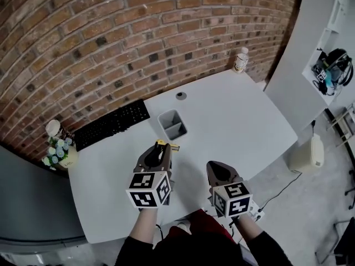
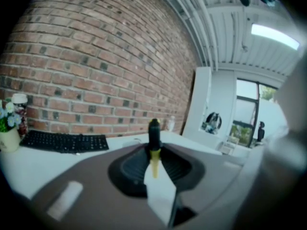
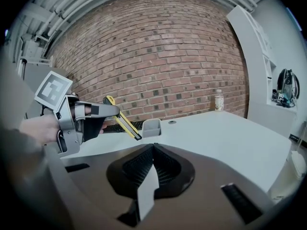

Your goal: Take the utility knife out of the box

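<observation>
My left gripper [image 1: 161, 147] is shut on the yellow and black utility knife [image 1: 164, 144], which it holds in the air above the white desk [image 1: 238, 121], just in front of the grey box [image 1: 172, 124]. In the left gripper view the knife [image 2: 153, 145] stands up between the pads, black end on top. The right gripper view shows the left gripper [image 3: 98, 111] from the side, with the knife [image 3: 123, 120] slanting down toward the box [image 3: 151, 127]. My right gripper [image 1: 217, 168] hovers to the right of the left one. Its jaws are together [image 3: 153, 147] with nothing between them.
A black keyboard [image 1: 111, 125] lies left of the box, along the brick wall. A flower pot [image 1: 58, 151] stands at the desk's left end and a bottle [image 1: 241, 60] at the far right corner. A white container [image 1: 308, 154] sits on the floor to the right.
</observation>
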A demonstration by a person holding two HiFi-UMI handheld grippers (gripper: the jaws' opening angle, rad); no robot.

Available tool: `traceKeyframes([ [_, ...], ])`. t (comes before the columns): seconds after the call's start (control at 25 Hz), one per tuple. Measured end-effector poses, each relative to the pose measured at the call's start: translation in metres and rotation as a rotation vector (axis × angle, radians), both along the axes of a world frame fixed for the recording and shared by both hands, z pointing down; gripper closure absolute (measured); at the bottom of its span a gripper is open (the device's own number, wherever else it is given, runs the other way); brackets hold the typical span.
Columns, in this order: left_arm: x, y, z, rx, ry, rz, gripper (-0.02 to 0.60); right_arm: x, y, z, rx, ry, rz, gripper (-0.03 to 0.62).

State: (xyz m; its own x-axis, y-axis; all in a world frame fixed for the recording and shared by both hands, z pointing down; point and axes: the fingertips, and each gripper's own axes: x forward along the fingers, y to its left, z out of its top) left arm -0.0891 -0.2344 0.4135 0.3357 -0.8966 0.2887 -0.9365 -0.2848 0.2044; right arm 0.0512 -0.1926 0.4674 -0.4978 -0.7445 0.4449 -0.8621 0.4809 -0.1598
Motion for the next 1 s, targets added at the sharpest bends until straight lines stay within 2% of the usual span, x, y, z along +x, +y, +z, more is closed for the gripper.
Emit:
traceKeyframes([
  [0.64, -0.007, 0.046, 0.002, 0.001, -0.008, 0.071, 0.509, -0.008, 0.035, -0.014, 0.038, 0.014, 0.066, 0.586],
  [1.0, -0.014, 0.078, 0.008, -0.022, 0.008, 0.078, 0.508, -0.013, 0.058, -0.022, 0.056, 0.011, 0.078, 0.586],
])
